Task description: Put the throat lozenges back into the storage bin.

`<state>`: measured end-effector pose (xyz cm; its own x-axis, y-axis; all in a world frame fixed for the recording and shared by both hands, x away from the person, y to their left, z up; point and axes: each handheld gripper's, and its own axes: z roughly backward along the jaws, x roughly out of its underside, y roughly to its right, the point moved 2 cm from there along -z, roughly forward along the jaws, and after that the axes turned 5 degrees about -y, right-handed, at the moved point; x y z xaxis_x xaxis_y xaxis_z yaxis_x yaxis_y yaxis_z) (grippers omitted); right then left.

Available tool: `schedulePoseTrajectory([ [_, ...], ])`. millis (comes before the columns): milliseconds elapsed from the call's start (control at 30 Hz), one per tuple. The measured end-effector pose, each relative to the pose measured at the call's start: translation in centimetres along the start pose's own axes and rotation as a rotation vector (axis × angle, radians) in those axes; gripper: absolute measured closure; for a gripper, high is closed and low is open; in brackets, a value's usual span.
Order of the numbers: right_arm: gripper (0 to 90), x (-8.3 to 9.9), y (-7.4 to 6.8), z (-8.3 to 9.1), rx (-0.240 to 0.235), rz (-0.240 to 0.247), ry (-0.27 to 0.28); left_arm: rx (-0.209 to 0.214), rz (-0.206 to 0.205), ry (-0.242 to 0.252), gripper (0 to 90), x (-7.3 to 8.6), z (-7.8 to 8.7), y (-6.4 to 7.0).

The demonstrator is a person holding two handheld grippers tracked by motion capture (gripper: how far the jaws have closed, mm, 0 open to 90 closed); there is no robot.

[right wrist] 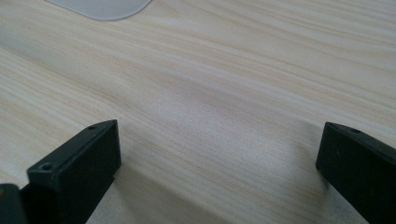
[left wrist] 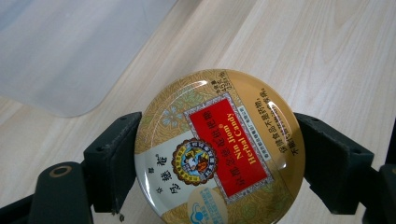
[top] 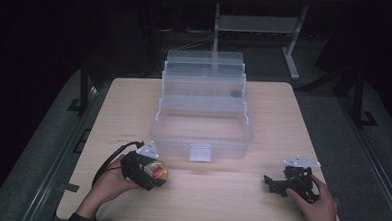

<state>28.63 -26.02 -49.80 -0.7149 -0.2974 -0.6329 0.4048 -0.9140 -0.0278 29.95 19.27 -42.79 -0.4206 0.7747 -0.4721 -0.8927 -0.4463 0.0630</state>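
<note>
A round gold candy tin (left wrist: pixel 219 149) with a red label sits between the jaws of my left gripper (left wrist: pixel 217 161), which is shut on its rim. In the high view that left gripper (top: pixel 149 171) and the tin (top: pixel 160 171) are near the table's front left, held by a hand. My right gripper (top: pixel 273 185) rests at the front right in the other hand. Its jaws stand wide apart over bare wood, with nothing between them (right wrist: pixel 219 158). A clear plastic tiered box (top: pixel 203 116) stands open in the middle of the table.
The light wooden table (top: pixel 283 119) has bare wood in front of the box and on both sides. A small dark item (top: pixel 236 93) lies in an upper tray of the box. A metal table frame (top: pixel 291 49) stands on the dark floor behind.
</note>
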Motion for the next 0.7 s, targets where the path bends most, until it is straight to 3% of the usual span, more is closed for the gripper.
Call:
schedulePoseTrajectory([
  [700,0.0,0.0,0.0,0.0,0.000,0.000,0.000,0.006,-0.030,0.019,19.3,-1.6,1.0,0.2],
])
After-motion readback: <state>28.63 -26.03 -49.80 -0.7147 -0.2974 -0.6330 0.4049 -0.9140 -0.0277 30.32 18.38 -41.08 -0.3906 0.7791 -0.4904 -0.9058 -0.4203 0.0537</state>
